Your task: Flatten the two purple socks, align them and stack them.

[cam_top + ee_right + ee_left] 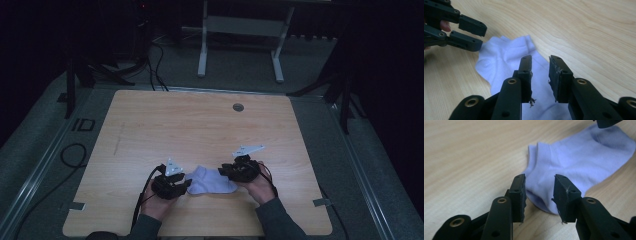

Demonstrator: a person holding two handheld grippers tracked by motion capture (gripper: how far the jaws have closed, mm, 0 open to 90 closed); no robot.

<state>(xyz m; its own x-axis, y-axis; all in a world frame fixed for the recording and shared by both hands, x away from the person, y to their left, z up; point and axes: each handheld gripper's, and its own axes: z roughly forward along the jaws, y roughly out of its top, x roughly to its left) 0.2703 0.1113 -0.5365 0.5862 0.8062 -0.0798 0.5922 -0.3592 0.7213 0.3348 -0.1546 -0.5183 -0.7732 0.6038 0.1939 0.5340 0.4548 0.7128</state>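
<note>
A pale lilac sock [210, 181] lies flat on the wooden table [200, 130], near the person's edge, between the two claws. The left claw [184, 186] sits at the sock's left end, the right claw [226, 170] at its right end, each held in a hand [159, 204] that comes in from the bottom of the high view; the other hand [260, 189] grips the right one. A grey three-cornered plate [173, 167] tops the left claw and another [248, 149] the right.

In the left gripper view the left claw [539, 192] is spread: its jaws stand apart with a clear gap, and the sock [579, 157] begins right in front of that gap and runs away from it, up and to the right. The sock's near rounded end lies in the gap and just ahead of the tips; whether the pads touch the cloth cannot be told. The cuff edge shows as a fold ahead of the left jaw. A dark tip of the other claw [607, 122] pokes in at the far end of the sock.

In the right gripper view the right claw [540, 75] is likewise spread, jaws apart over the sock [504, 60], whose cloth passes under and between them and stretches ahead and to the left. Nothing is pinched. Beyond the sock's far end, up and left of the jaws, the left claw [481, 36] points in with its own jaws parted, tips just at the cloth's edge. A fingertip [444, 25] shows behind it.

A cable [142, 192] trails from the left claw toward the table's near edge.
</note>
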